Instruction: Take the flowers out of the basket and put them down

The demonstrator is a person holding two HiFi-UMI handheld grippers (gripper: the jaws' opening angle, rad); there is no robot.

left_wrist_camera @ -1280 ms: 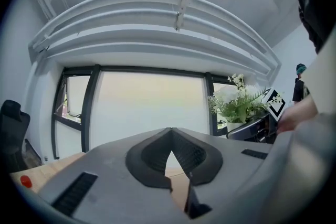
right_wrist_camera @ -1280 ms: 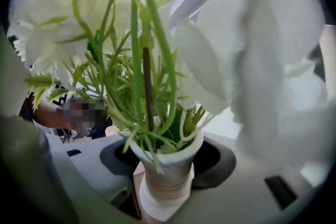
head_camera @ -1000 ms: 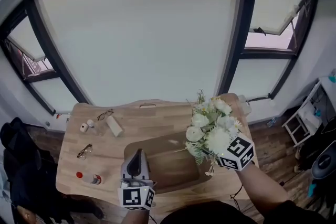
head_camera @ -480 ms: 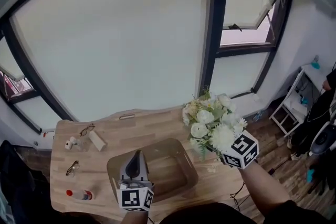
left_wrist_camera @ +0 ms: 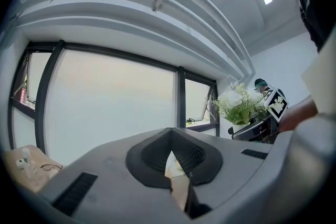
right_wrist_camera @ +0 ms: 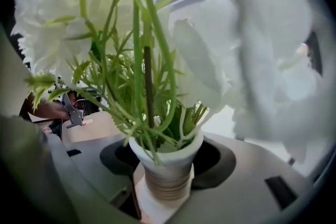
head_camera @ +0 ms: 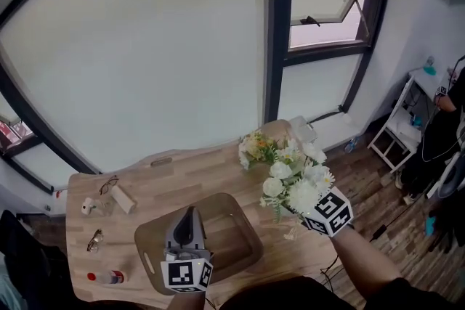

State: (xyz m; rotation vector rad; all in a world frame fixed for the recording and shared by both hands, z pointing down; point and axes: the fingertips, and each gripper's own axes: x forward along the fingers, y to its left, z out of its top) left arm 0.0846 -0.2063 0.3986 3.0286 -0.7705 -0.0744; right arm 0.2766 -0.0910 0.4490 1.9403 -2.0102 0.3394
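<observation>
At the left end of the wooden table point(head_camera: 207, 169) lie a red-capped bottle point(head_camera: 109, 276), a near pair of glasses point(head_camera: 94, 240), a white block point(head_camera: 123, 198) and a far pair of glasses point(head_camera: 107, 185). Just right of them, your left gripper point(head_camera: 189, 218) hangs over the brownish see-through basket point(head_camera: 234, 252) and points away from you. In its own view its 2 jaws meet at the tips with nothing between them.

Further right, the flowers point(head_camera: 292, 176), a bunch of white blooms with green stems and some yellowish ones at the far side, are clear of the basket. They are in the air above the table's right end, just past the basket's right rim. They stand in a small white vase point(right_wrist_camera: 167, 165), tilted away from you. Your right gripper point(right_wrist_camera: 165, 194) has its jaws set wide and clamped on the ribbed lower part of that vase, 1 on each side.

At the far right, on the wood floor, a person point(head_camera: 439, 134) in dark clothes stands beside a white shelf point(head_camera: 396, 140).
</observation>
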